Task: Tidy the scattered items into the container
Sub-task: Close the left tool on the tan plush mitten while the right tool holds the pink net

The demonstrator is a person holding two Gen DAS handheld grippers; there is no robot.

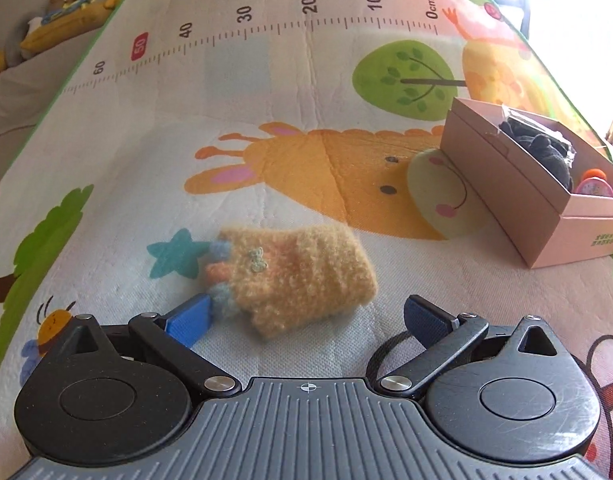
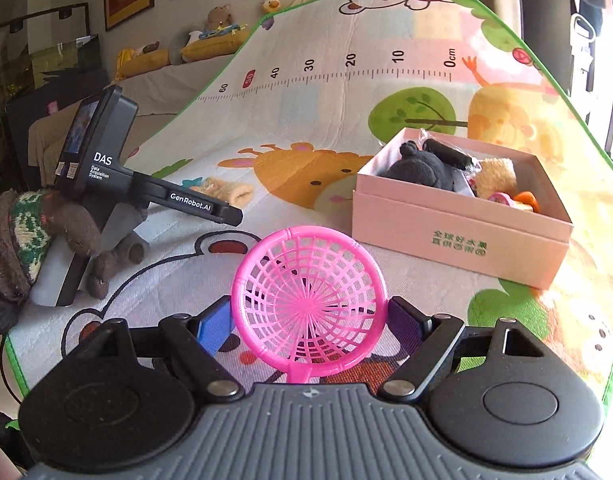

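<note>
Right wrist view looks across a large cartoon-printed play mat (image 2: 306,120) with a ruler strip and a giraffe drawing. On it stands a pink rectangular cardboard box (image 2: 458,232), lid off, holding a dark grey plush toy (image 2: 422,168), a tan fuzzy item and small pink and orange pieces. The left gripper (image 2: 226,214), gripped by a hand in a brown knitted glove (image 2: 78,232), points toward a fuzzy yellow knitted glove (image 2: 226,192) lying on the mat, well apart from the box. The right gripper (image 2: 310,320) is clamped on a round pink plastic mesh scoop (image 2: 310,300), its blue pads pressing both sides of the rim.

Left wrist view shows the left gripper (image 1: 306,316) with jaws wide apart, the yellow glove (image 1: 298,280) just in front, one blue pad (image 1: 190,320) touching its coloured fingertips.
</note>
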